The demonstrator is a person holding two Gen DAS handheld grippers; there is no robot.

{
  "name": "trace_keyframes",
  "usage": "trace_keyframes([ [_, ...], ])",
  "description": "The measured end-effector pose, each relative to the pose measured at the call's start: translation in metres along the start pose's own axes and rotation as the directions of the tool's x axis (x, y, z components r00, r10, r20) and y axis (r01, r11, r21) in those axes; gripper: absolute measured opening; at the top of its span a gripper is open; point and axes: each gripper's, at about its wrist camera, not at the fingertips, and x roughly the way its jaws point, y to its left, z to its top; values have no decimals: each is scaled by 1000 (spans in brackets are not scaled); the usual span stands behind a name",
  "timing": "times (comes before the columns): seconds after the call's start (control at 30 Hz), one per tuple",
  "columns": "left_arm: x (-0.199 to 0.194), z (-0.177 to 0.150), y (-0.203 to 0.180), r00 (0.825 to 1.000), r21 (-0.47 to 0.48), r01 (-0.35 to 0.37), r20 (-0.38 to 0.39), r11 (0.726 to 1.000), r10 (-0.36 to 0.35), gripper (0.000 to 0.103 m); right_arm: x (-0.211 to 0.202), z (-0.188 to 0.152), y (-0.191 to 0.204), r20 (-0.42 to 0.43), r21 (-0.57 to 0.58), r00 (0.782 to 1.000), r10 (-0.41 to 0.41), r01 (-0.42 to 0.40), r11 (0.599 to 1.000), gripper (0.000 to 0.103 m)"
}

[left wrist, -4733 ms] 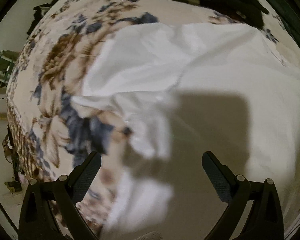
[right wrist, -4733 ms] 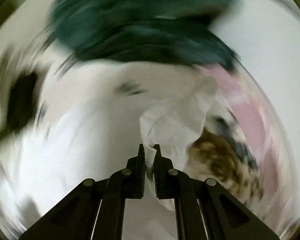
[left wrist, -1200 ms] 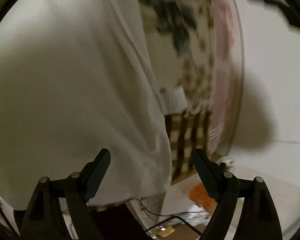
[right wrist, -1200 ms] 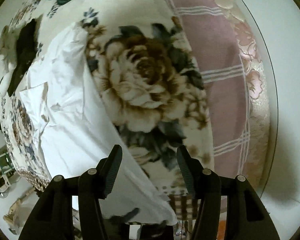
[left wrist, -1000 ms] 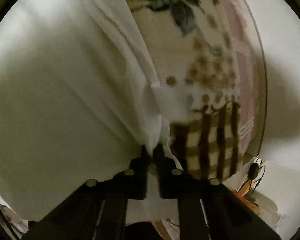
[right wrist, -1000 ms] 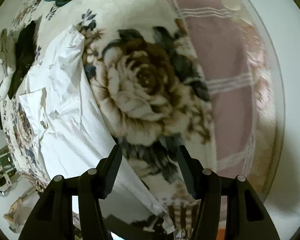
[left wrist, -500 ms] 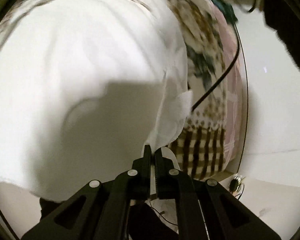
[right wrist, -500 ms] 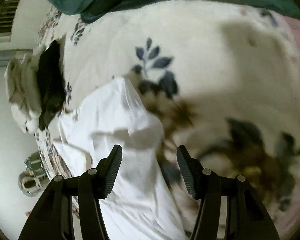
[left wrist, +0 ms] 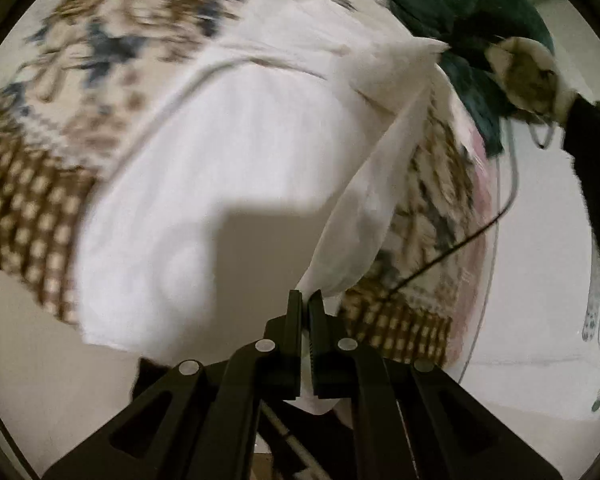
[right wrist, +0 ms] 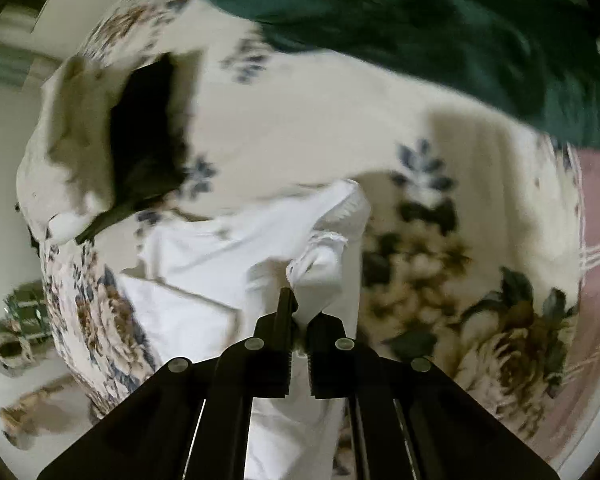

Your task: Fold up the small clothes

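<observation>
A white garment (left wrist: 228,152) lies spread on a floral bedspread (left wrist: 100,52). My left gripper (left wrist: 305,300) is shut on its near right edge, and the cloth rises in a taut fold towards the far corner. My right gripper (right wrist: 298,312) is shut on another corner of the white garment (right wrist: 236,252), by its ribbed cuff; the rest of it trails to the left on the bedspread (right wrist: 340,128). In the left wrist view a gloved hand (left wrist: 528,76) shows at the upper right.
A dark green blanket (right wrist: 440,24) lies at the far side of the bed. A black garment (right wrist: 144,132) and a cream one (right wrist: 64,120) lie at the left. A pink checked sheet (right wrist: 596,240) runs along the right edge. A thin black cable (left wrist: 460,240) crosses the bed's corner.
My right gripper has closed on a corner of the white garment; half a second ago it was open above it. My left gripper stays shut on its edge and has lifted it.
</observation>
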Motion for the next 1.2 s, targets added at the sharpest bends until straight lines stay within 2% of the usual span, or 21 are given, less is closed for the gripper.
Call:
trace_keyframes([
  [0.13, -21, -2, 50, 998, -92, -36, 41, 995, 39, 1, -3, 0, 73, 2, -70, 1000, -23, 23, 997, 5],
  [0.27, -23, -5, 92, 997, -174, -47, 57, 984, 58, 1, 31, -6, 159, -16, -151, 998, -59, 56, 987, 5],
  [0.33, -21, -6, 110, 996, -205, -50, 62, 977, 64, 1, 57, -9, 200, -25, -197, 994, -103, 96, 976, 5],
  [0.47, -5, -5, 142, 996, -261, -59, 49, 964, 74, 1, 105, -15, 247, -30, -253, 980, -195, 181, 950, 5],
  [0.57, 16, -6, 167, 997, -285, -76, -6, 956, 77, 1, 137, -21, 266, -41, -269, 971, -235, 216, 938, 5],
  [0.63, 29, -10, 189, 997, -339, -78, -54, 938, 63, 2, 152, -24, 269, -76, -267, 971, -229, 201, 943, 6],
  [0.67, 31, -14, 198, 997, -369, -58, -60, 927, 39, 3, 154, -24, 269, -95, -263, 972, -217, 186, 947, 11],
  [0.73, 28, -22, 221, 997, -441, -32, -74, 897, 0, 5, 153, -32, 268, -151, -248, 977, -151, 111, 962, 36],
  [0.77, 24, -25, 227, 997, -457, -28, -76, 889, -8, 11, 148, -38, 265, -170, -240, 979, -116, 74, 968, 58],
  [0.8, 18, -28, 232, 997, -469, -25, -73, 883, -11, 21, 141, -48, 262, -183, -235, 980, -80, 35, 971, 64],
  [0.83, 12, -30, 236, 998, -475, -17, -61, 880, -13, 28, 129, -64, 255, -196, -245, 980, -48, -1, 970, 64],
  [0.9, 2, -30, 240, 999, -469, -2, -42, 883, -21, 49, 111, -92, 242, -208, -261, 978, -25, -31, 965, 64],
  [1.0, -3, -21, 233, 999, -417, 1, -49, 909, -24, 51, 89, -158, 203, -229, -276, 973, -44, -21, 961, 64],
  [1.07, 4, -8, 215, 998, -358, -15, -69, 934, -11, 51, 84, -211, 163, -268, -263, 960, -77, 4, 965, 64],
  [1.13, 13, 1, 198, 997, -299, -21, -80, 954, -3, 51, 92, -272, 122, -339, -242, 932, -127, 45, 969, 64],
  [1.2, 27, 10, 179, 992, -224, -94, -106, 970, 72, 51, 104, -322, 89, -410, -192, 903, -130, 54, 980, 64],
])
